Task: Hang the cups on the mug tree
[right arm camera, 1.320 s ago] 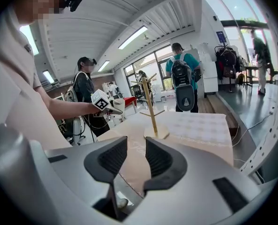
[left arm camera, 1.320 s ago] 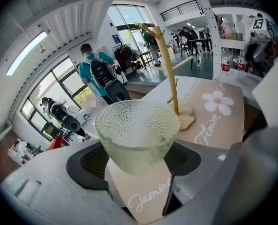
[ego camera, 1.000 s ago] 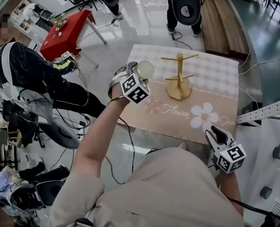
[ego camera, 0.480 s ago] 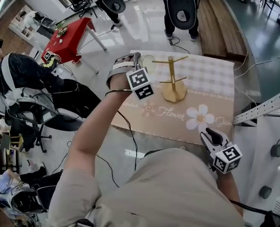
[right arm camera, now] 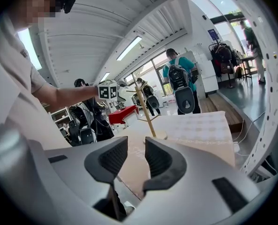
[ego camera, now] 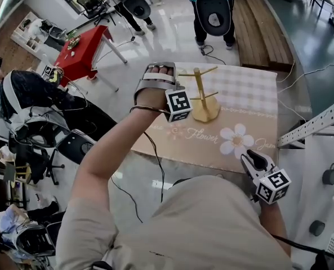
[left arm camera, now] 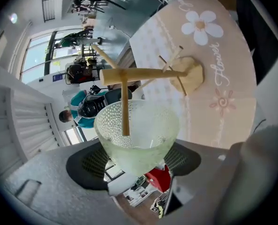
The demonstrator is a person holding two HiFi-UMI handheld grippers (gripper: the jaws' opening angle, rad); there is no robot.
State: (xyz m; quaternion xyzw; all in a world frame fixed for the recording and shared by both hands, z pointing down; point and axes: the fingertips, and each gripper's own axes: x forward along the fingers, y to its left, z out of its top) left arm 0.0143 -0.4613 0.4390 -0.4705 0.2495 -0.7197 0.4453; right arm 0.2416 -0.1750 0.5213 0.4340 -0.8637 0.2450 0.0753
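Left gripper [left arm camera: 138, 159] clamps a pebbled glass cup [left arm camera: 138, 132], with a mug tree [left arm camera: 146, 74] peg across its mouth. Right gripper [right arm camera: 136, 162] near, narrowly parted, empty. Table [ego camera: 257, 103] print reads "Flower".

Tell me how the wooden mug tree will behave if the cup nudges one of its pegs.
The mug tree probably tips or slides easily: a tall thin post on a small round base. It looks like light wood, stiff rather than springy. Its thin pegs might snap under a hard knock from the cup.
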